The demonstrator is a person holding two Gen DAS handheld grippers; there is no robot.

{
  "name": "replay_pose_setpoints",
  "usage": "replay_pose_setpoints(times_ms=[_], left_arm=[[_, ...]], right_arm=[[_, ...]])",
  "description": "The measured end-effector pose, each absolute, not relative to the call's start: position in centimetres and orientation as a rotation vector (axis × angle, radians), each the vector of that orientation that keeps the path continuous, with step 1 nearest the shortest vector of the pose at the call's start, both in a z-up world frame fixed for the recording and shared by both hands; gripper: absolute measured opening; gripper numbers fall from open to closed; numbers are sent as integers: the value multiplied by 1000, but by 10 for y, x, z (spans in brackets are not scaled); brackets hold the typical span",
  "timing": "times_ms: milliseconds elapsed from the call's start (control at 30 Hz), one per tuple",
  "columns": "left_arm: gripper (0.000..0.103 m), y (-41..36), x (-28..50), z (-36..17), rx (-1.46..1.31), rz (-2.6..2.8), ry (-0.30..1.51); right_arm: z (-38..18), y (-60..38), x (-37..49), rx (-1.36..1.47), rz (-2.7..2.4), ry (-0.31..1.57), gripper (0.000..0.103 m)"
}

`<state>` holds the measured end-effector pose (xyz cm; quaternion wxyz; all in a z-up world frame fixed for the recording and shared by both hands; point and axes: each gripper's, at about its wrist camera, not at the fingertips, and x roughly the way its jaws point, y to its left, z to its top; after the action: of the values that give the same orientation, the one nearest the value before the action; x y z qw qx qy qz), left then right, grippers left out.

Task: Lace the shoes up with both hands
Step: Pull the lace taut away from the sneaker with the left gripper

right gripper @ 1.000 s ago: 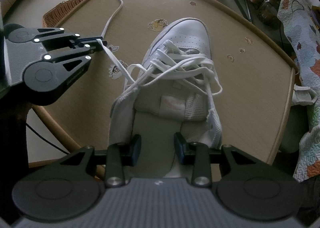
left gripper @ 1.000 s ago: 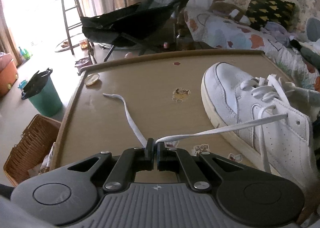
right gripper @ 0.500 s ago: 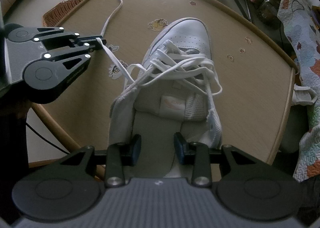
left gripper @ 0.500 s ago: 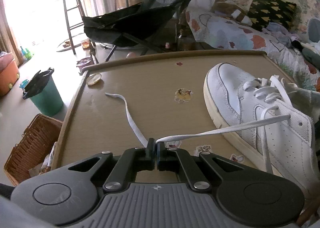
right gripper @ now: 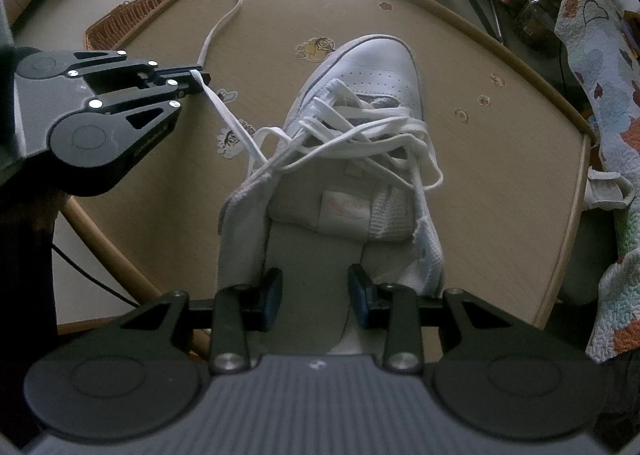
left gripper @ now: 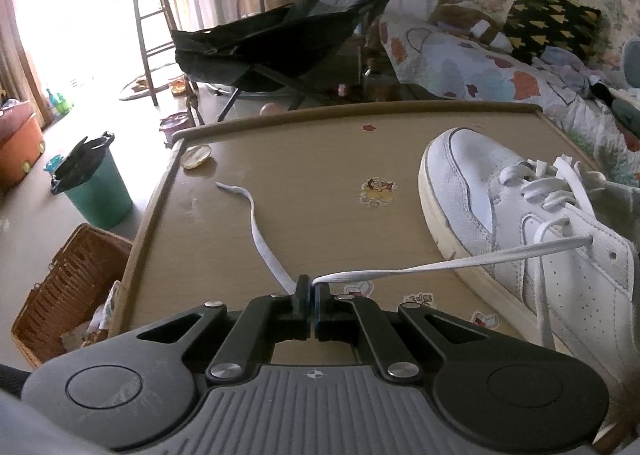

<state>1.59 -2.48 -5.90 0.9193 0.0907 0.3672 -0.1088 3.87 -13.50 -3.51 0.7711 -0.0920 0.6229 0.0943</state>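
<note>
Shoe lay on bench, laces loose. Left gripper pinched the lace taut. Right gripper hung over the shoe's opening, jaws apart, empty.

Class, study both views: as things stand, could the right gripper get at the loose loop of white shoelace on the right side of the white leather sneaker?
Probably yes. The right gripper hangs open and empty above the white leather sneaker, and nothing lies between it and the loose loop of white shoelace. The left gripper holds the other lace end, well aside.
</note>
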Motion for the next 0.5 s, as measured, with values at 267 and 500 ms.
replay_pose_setpoints(times_ms=[267,500], left_arm=[[3,-19,15,-60,133,-250,762],[6,-18,15,-64,107,-252,763]], right_arm=[[-25,-139,35,-176,236,1345,35],[34,-177,18,-12,312,1226,40]])
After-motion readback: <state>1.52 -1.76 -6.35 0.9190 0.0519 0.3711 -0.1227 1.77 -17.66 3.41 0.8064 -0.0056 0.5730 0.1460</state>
